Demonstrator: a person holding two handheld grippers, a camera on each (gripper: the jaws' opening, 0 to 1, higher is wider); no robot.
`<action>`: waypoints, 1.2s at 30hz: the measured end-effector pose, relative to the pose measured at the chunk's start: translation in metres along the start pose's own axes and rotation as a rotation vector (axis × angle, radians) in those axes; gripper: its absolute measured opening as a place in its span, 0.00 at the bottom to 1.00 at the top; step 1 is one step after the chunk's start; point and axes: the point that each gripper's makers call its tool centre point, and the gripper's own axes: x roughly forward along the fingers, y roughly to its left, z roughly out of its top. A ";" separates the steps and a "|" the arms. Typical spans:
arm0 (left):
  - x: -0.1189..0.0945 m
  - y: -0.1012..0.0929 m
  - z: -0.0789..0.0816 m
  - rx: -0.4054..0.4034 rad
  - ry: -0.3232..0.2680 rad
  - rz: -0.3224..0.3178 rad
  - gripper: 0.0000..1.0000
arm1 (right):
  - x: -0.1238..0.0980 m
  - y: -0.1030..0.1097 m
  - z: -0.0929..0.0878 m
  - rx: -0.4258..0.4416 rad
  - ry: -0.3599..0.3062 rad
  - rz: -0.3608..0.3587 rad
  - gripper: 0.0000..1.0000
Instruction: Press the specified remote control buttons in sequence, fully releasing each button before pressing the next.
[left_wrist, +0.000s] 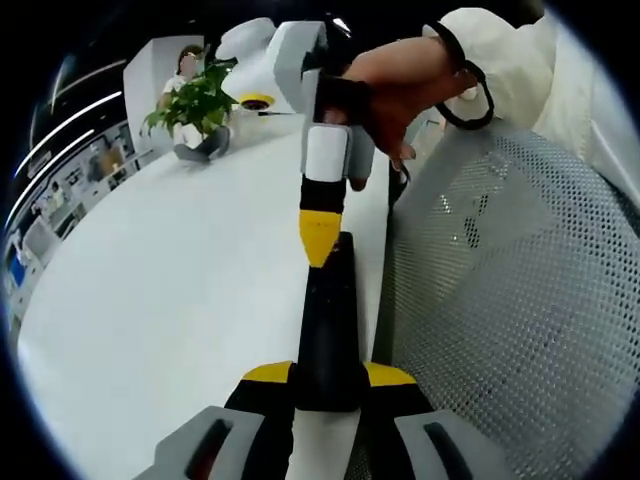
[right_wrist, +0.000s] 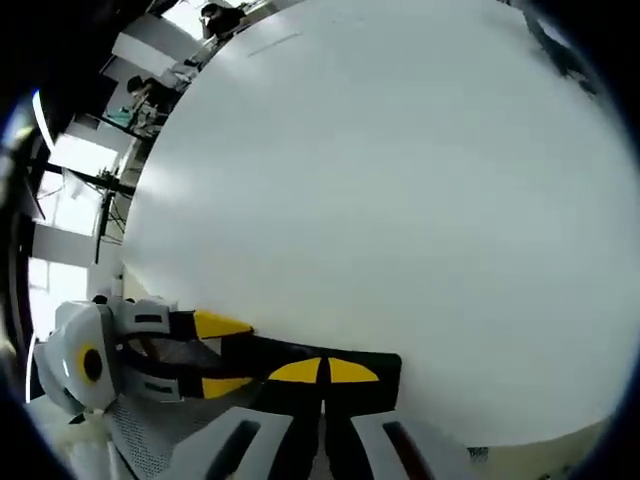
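A slim black remote (left_wrist: 328, 310) lies lengthwise over the edge of the white table (left_wrist: 180, 300), its near end clamped between the yellow-tipped jaws of my left gripper (left_wrist: 328, 375). My right gripper (left_wrist: 320, 240), held by a hand (left_wrist: 410, 85), comes down from the top with its jaws shut together, and the yellow tip rests on the remote's far end. In the right gripper view, my right gripper (right_wrist: 324, 371) has both yellow tips closed side by side on the remote (right_wrist: 385, 368). The left gripper (right_wrist: 222, 354) enters from the left, shut around the remote's other end. No buttons are visible.
A grey mesh chair (left_wrist: 500, 280) stands close against the table's right edge. A potted green plant (left_wrist: 200, 105) sits at the table's far end. The broad white table (right_wrist: 400, 180) spreads beyond the remote. A person's white sleeve (left_wrist: 500, 50) hangs over the chair.
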 end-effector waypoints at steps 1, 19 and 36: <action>0.000 0.000 0.000 -0.001 0.000 0.000 0.25 | 0.000 0.004 -0.002 0.001 0.006 0.013 0.00; 0.000 -0.001 0.000 0.000 -0.001 -0.003 0.25 | 0.001 0.012 -0.012 -0.035 -0.050 0.065 0.00; 0.000 -0.001 0.001 -0.007 -0.010 -0.002 0.25 | 0.004 0.010 -0.011 -0.043 -0.010 -0.021 0.00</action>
